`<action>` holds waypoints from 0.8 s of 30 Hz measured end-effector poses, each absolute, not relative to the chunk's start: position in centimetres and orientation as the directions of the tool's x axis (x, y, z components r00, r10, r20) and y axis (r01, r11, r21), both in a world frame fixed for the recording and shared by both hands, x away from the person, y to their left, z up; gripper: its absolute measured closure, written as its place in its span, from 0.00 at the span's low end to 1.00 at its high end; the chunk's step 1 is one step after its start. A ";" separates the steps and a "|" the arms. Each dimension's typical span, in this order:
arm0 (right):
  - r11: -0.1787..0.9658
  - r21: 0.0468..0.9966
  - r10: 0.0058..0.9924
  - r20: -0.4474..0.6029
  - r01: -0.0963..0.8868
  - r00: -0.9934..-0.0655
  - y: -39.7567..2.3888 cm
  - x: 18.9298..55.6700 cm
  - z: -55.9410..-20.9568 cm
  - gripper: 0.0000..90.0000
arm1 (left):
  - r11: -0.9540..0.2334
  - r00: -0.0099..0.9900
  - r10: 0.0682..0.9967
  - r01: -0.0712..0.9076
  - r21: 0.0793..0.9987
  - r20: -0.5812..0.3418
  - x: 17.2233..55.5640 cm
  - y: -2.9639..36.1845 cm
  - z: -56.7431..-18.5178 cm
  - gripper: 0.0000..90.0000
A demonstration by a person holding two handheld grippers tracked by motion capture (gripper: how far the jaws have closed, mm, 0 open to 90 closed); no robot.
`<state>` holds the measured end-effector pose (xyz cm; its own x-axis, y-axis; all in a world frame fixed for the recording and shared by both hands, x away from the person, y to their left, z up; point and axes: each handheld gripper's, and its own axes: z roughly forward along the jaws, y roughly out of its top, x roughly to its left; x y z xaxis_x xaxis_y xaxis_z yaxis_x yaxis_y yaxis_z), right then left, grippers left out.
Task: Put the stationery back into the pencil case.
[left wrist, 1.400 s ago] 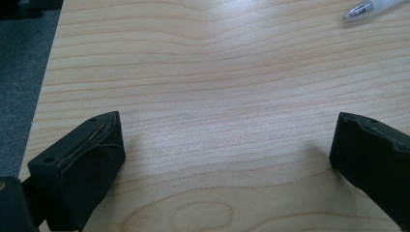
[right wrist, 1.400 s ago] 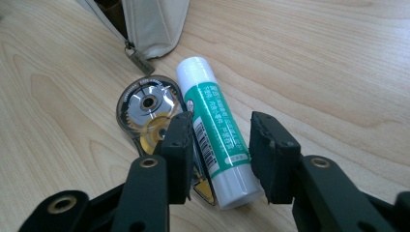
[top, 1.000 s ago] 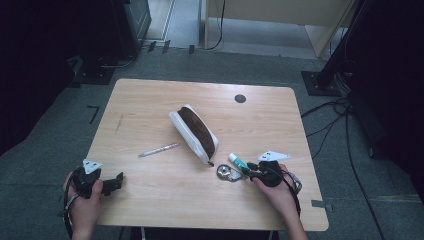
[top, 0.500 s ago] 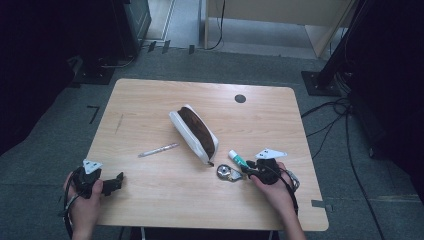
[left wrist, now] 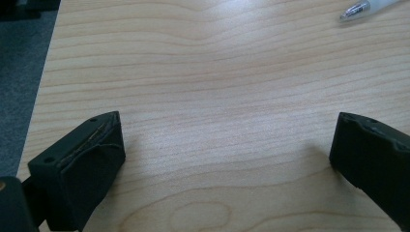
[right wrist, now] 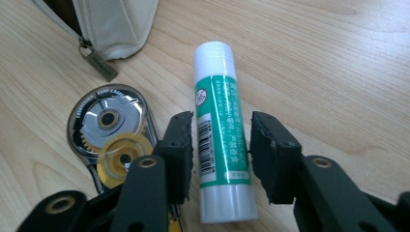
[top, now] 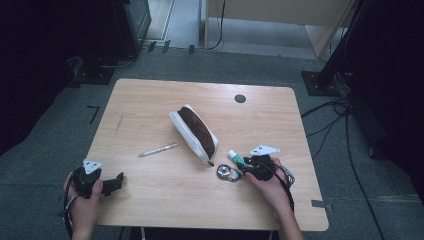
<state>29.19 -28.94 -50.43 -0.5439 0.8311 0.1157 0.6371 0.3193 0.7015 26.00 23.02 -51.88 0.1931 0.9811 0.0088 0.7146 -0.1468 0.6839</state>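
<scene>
Glue stick (right wrist: 221, 130) lies flat on table (top: 150, 100), near-right side, just right of correction tape dispenser (right wrist: 109, 128), near zipper end of open pencil case (top: 195, 132). Your right gripper (right wrist: 221, 154) straddles its barrel, jaws just opened slightly; left pad seems to touch label, right pad shows gap, so not clamped. Your left gripper (left wrist: 225, 150) idles spread over bare wood at near-left. Stick likely light, rigid, slick, prone to roll: pinch mid-barrel on label, not cap.

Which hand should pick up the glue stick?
The right. Its gripper already has its jaws on either side of the glue stick, a small gap showing. The left gripper sits open at the far table corner.
</scene>
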 end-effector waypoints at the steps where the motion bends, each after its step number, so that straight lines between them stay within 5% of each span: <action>1: 0.322 0.698 0.829 0.117 0.639 -0.546 -28.8 29.2 -50.4 0.72 | -0.147 0.193 0.981 0.715 0.684 0.009 26.0 23.0 -51.9 0.00; 24: 0.366 0.694 0.847 0.027 0.619 -0.531 -27.9 29.3 -51.1 0.73 | -0.147 0.194 0.981 0.714 0.684 0.009 26.0 23.0 -51.9 0.00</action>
<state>29.35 -27.92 -51.14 -0.5314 0.8467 0.0273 0.6194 0.3664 0.6943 26.00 23.01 -51.88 0.1937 0.9810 0.0092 0.7140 -0.1474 0.6845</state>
